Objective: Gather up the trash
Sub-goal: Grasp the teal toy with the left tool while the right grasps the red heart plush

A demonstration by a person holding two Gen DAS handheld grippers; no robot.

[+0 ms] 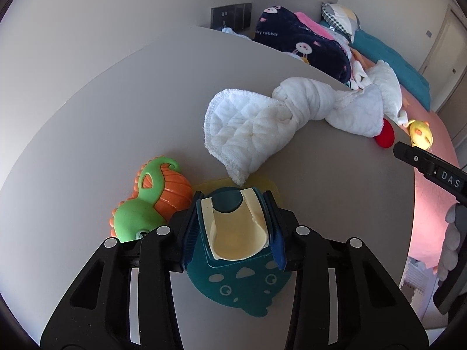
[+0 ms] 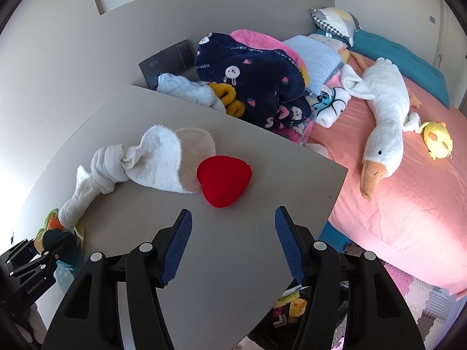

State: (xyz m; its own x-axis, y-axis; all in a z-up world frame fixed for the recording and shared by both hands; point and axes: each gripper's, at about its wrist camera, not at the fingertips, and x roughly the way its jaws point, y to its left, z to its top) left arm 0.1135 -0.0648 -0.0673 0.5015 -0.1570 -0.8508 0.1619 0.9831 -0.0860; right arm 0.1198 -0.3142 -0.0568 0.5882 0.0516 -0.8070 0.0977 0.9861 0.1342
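My left gripper [image 1: 233, 227] is shut on a teal holder with a cream insert [image 1: 236, 233], over the grey tabletop [image 1: 116, 134]. A teal fish-shaped mat [image 1: 242, 288] lies under it. A green and orange toy [image 1: 149, 201] lies just left of it. A knotted white cloth [image 1: 262, 119] lies ahead; it also shows in the right wrist view [image 2: 137, 160]. My right gripper [image 2: 233, 248] is open and empty above the table, short of a red plush heart [image 2: 223, 179]. The left gripper shows at the lower left of the right wrist view [image 2: 38, 253].
A bed with a pink sheet [image 2: 408, 204] stands right of the table, with a white goose plush [image 2: 385, 116], a yellow chick toy [image 2: 437, 140] and a navy blanket [image 2: 256, 87]. A bag with colourful wrappers [image 2: 292, 306] sits below the table's corner. Walls bound the far side.
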